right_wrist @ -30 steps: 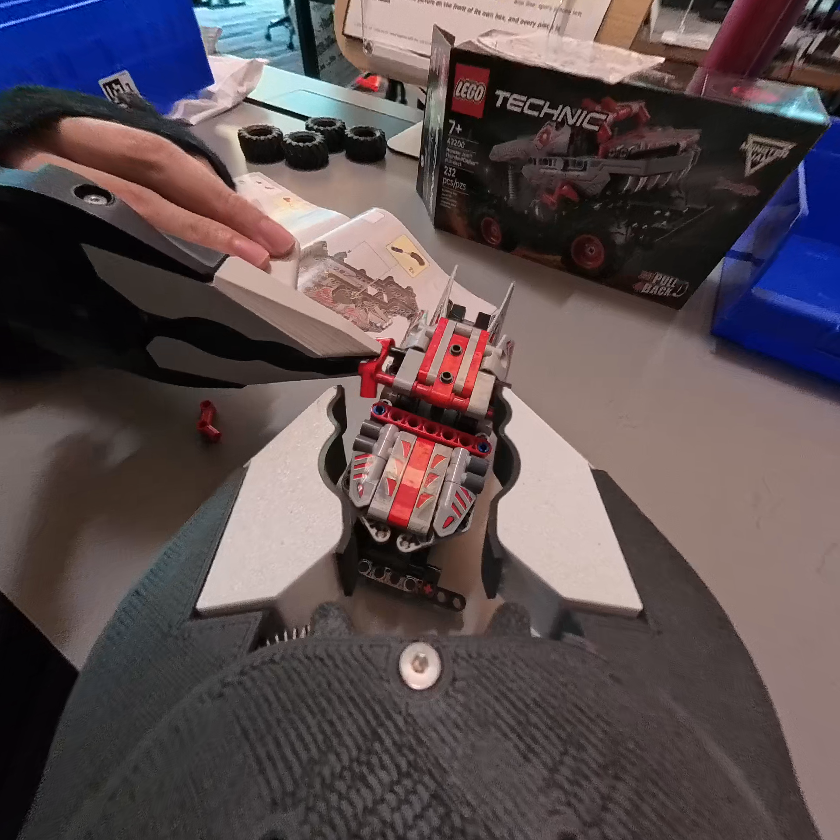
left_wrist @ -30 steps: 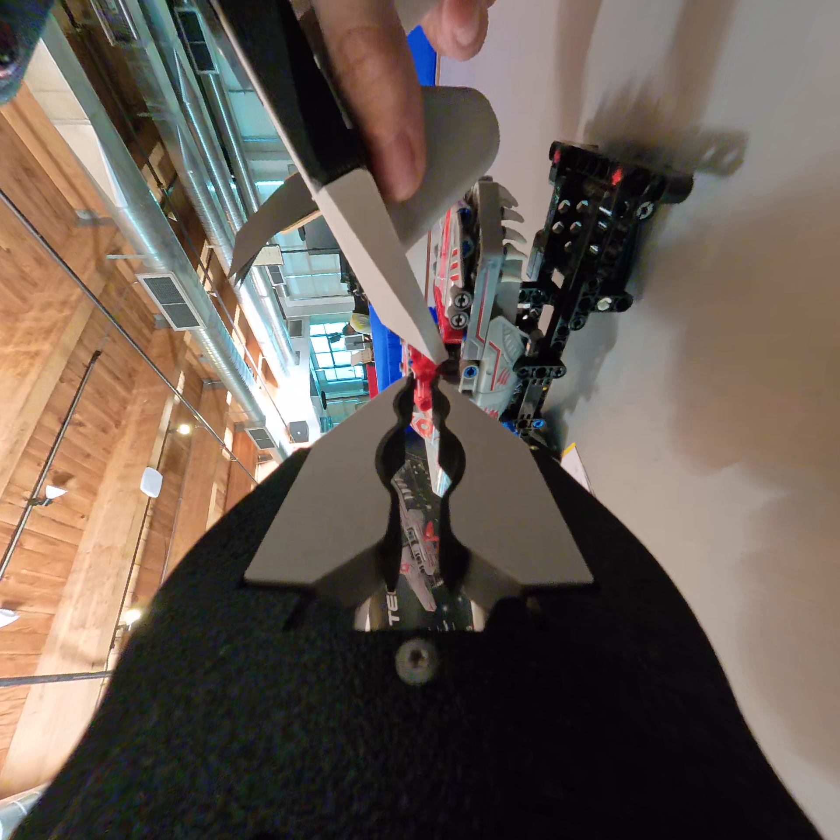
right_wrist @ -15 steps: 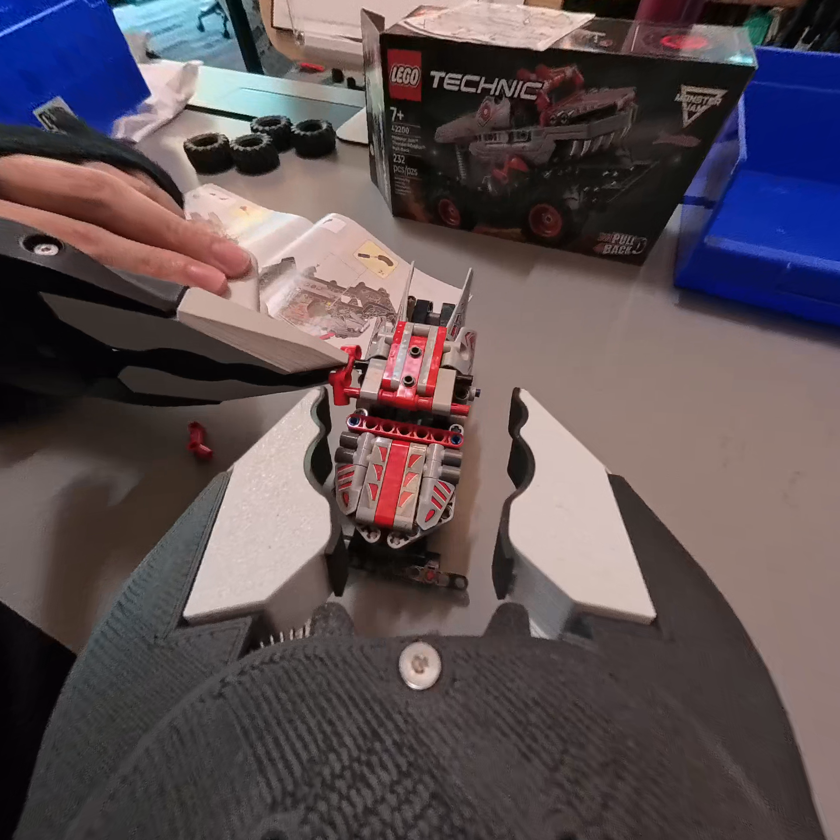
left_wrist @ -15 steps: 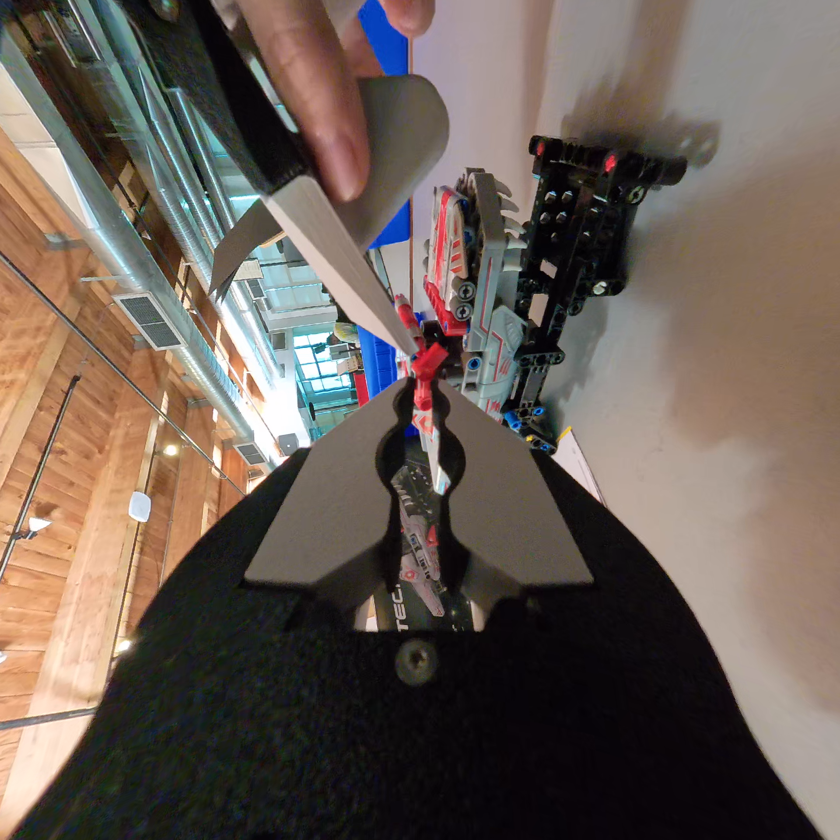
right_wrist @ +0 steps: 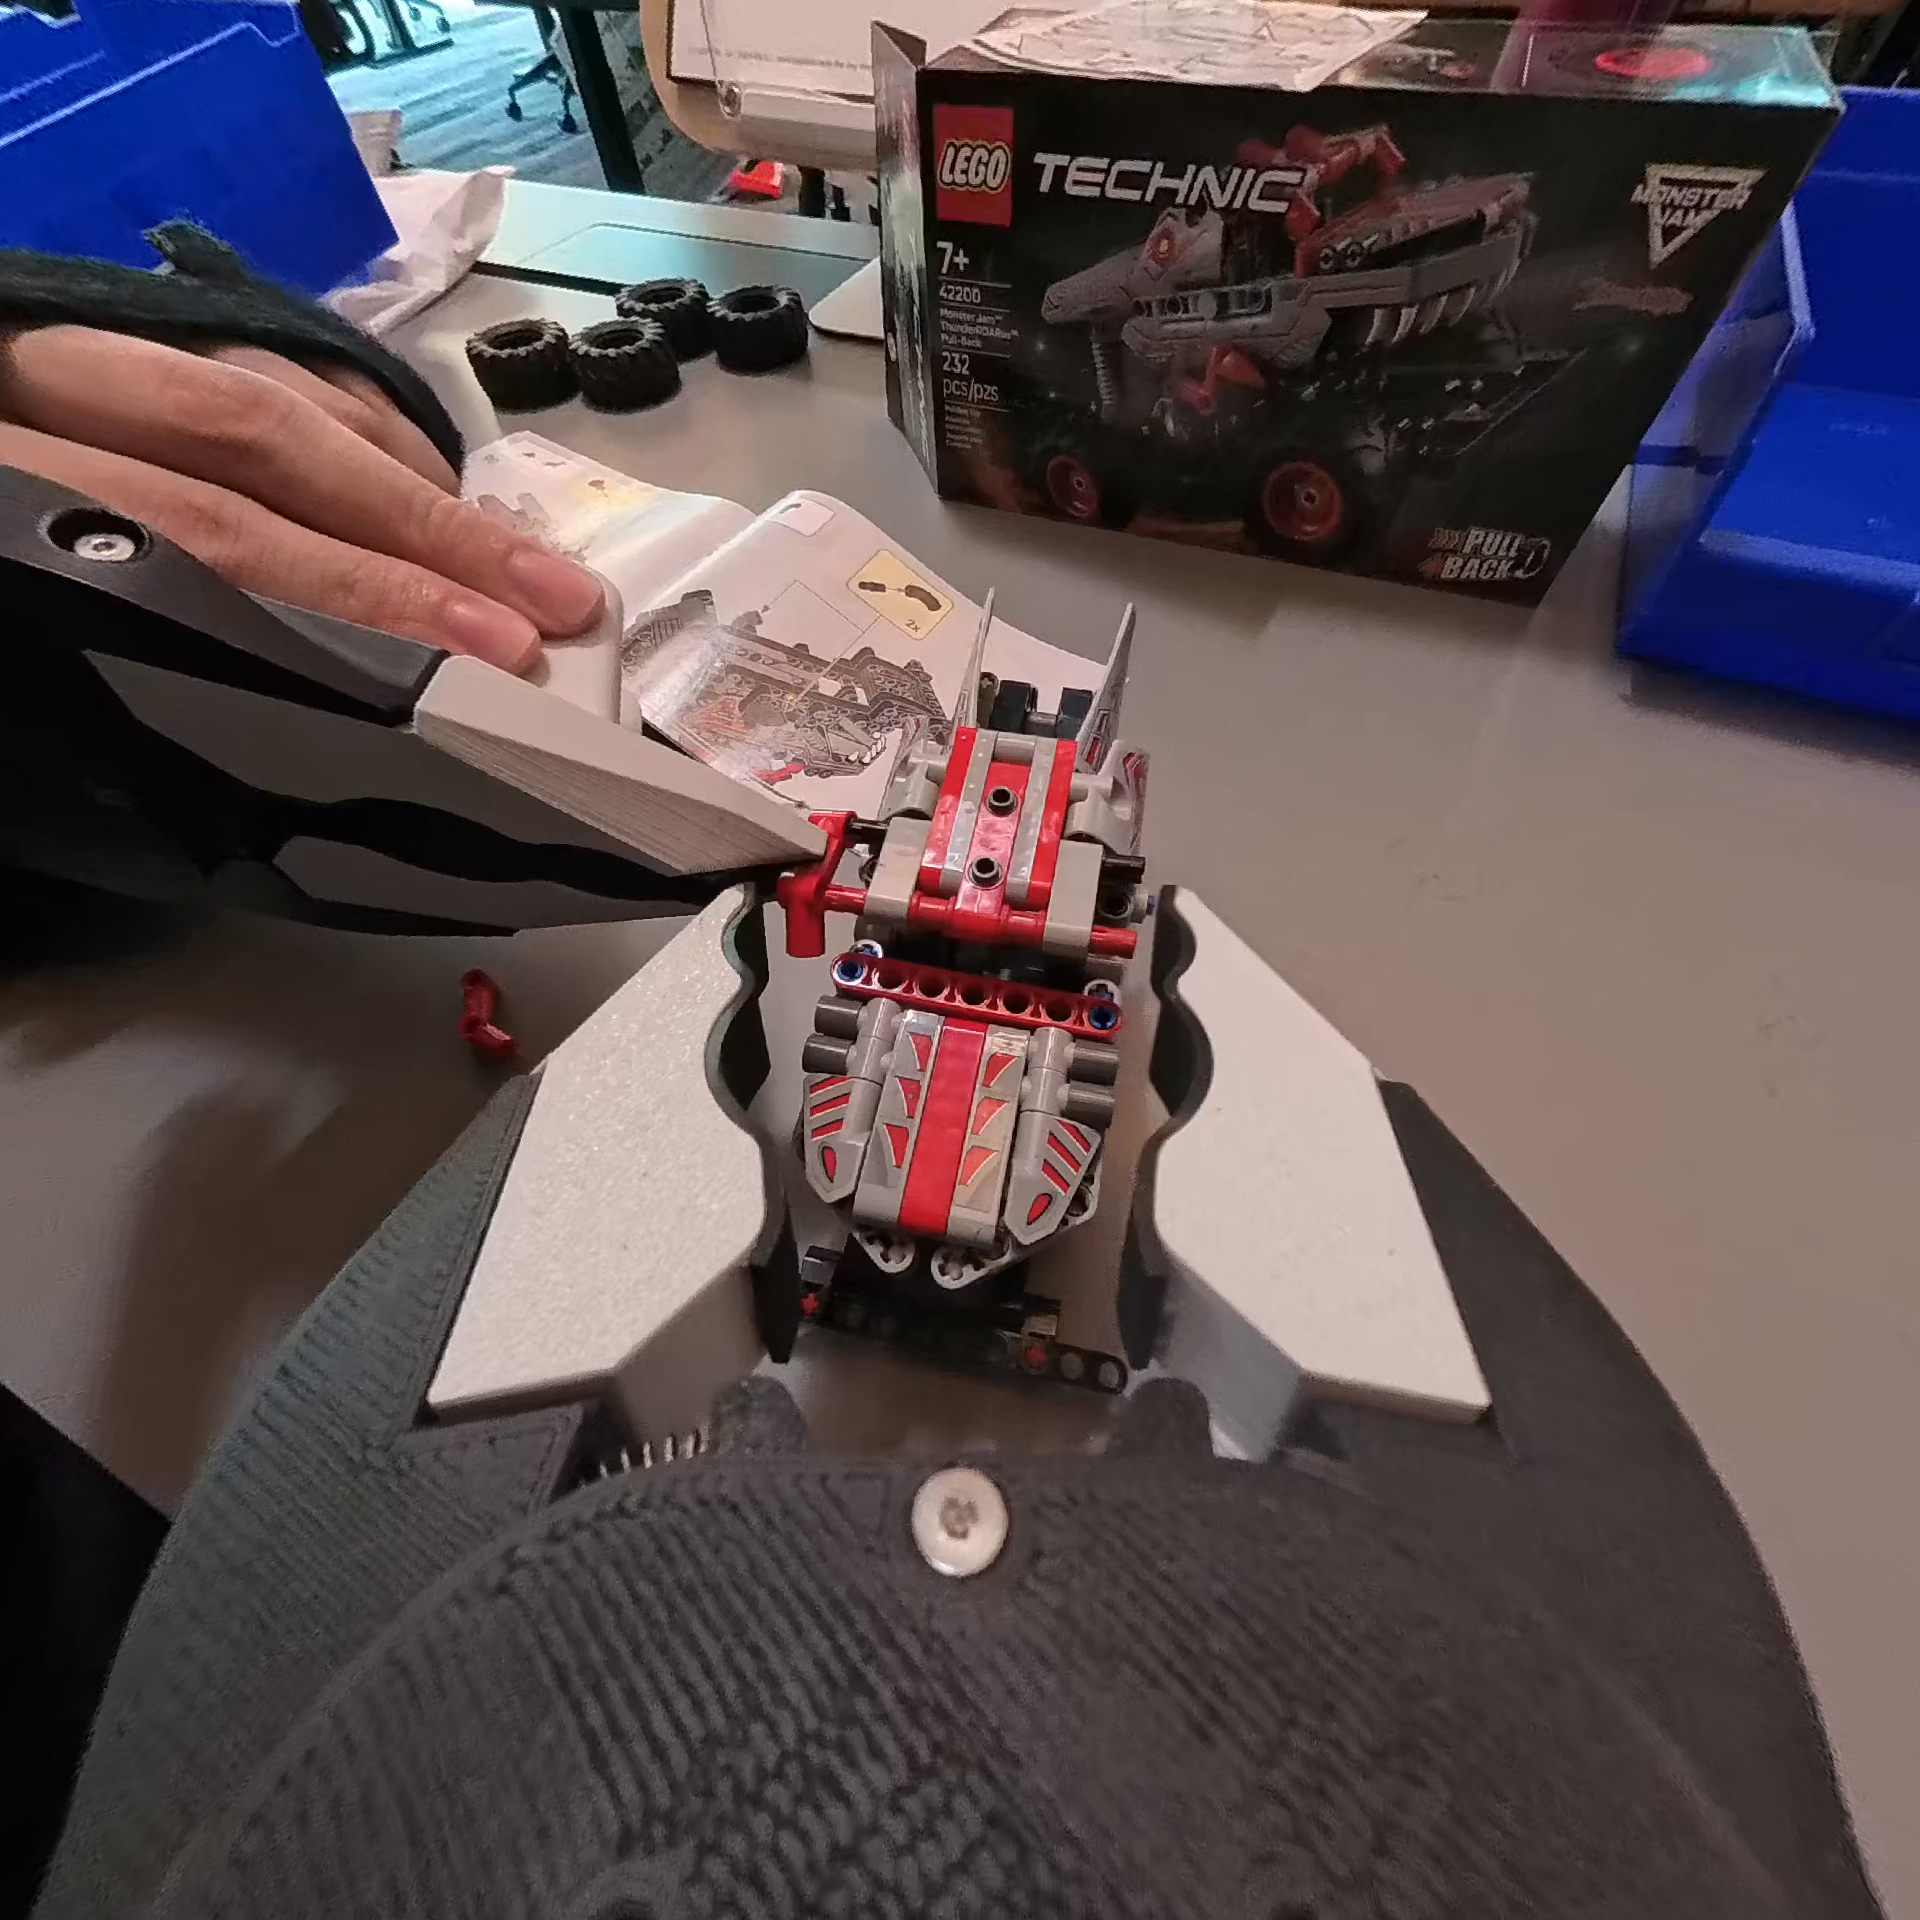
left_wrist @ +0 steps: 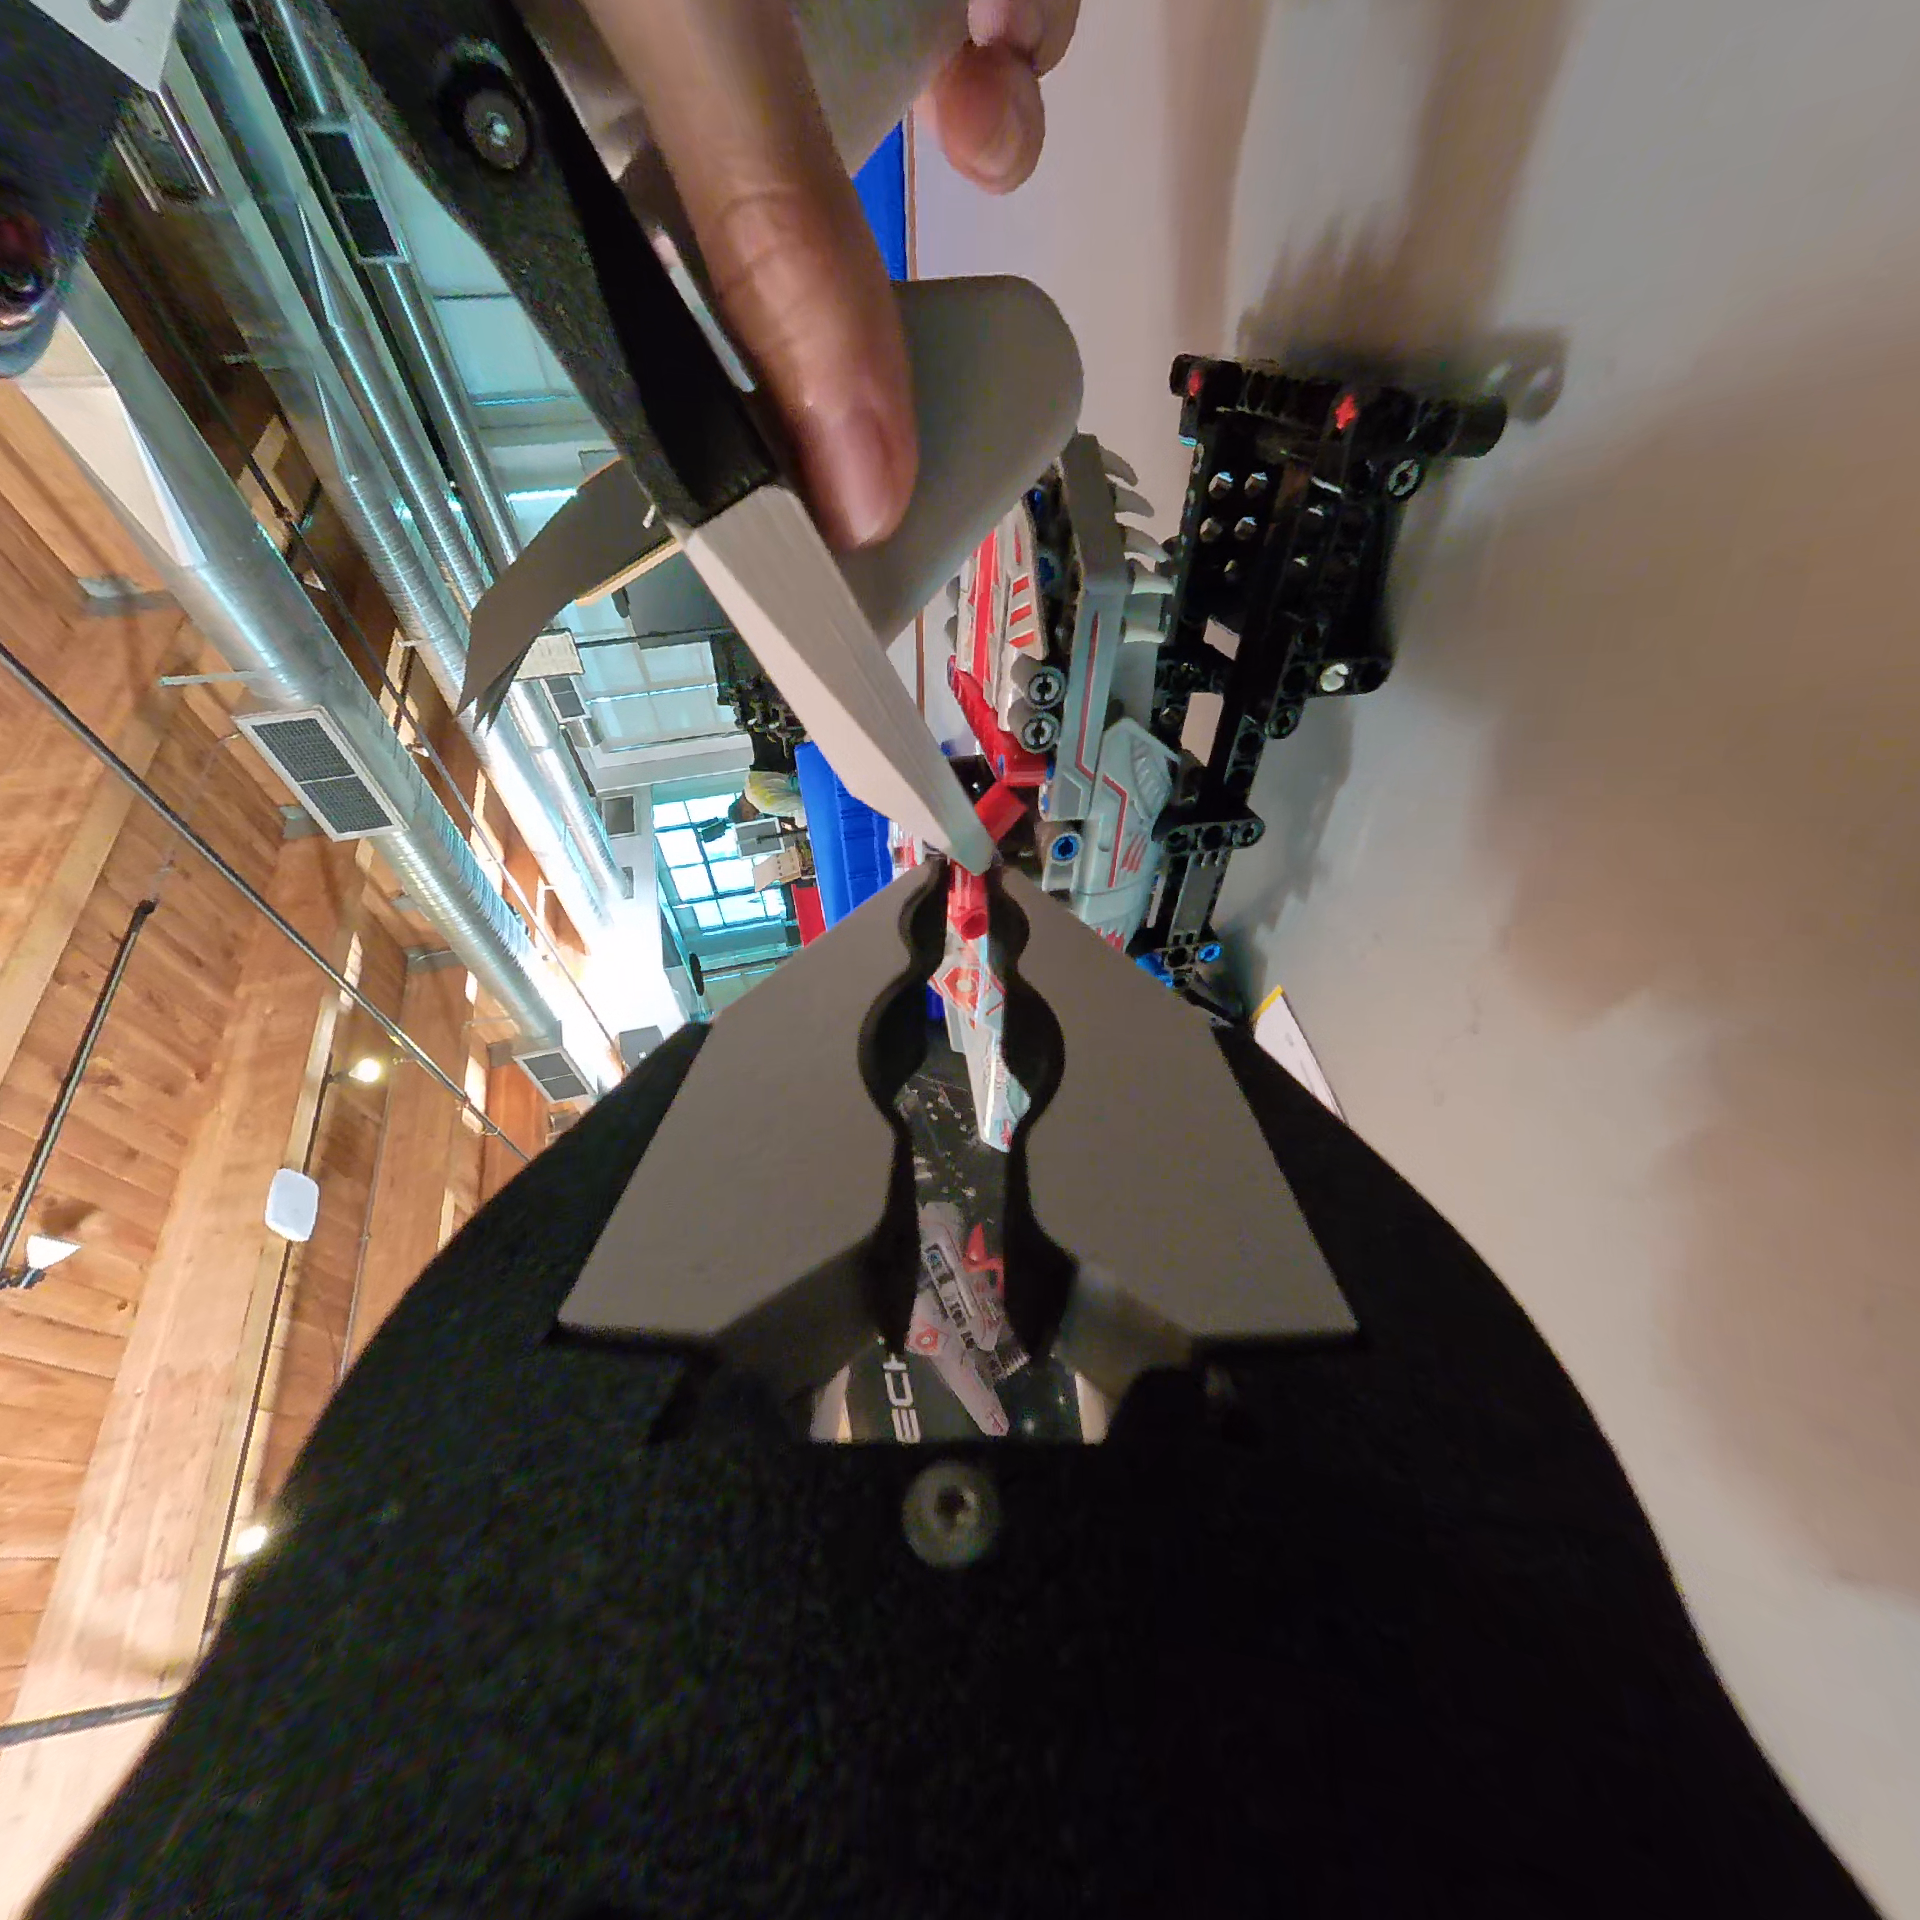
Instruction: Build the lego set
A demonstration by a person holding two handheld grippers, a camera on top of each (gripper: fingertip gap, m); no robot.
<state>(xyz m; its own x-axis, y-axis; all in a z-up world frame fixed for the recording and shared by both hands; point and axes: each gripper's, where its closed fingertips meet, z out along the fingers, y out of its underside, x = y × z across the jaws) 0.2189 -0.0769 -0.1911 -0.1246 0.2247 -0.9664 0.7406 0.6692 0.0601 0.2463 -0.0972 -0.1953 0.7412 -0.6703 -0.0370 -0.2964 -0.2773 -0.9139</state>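
The grey, red and black lego truck body (right_wrist: 966, 1039) stands on the grey table (right_wrist: 1507, 935). In the left wrist view it (left_wrist: 1195, 675) is seen from the side. My right gripper (right_wrist: 956, 914) is open, one finger on each side of the body with a thin gap. My left gripper (left_wrist: 961, 883) is shut on a small red connector (left_wrist: 971, 899). It comes in from the left in the right wrist view (right_wrist: 800, 847), and the connector (right_wrist: 805, 894) sits at the body's left side on a red axle. A hand rests on each gripper.
The set's box (right_wrist: 1299, 312) stands at the back. An open instruction booklet (right_wrist: 790, 582) lies behind the body, with several black tyres (right_wrist: 634, 343) beyond it. A loose red piece (right_wrist: 483, 1008) lies at the left. Blue bins (right_wrist: 1787, 499) stand at the right. Left tips and right tips are each some 15 cm from the loose red piece (right_wrist: 483, 1008).
My right gripper was shut on the truck body, opened wide, and has now narrowed around it. My left gripper kept hold of the red connector at the body's left side.
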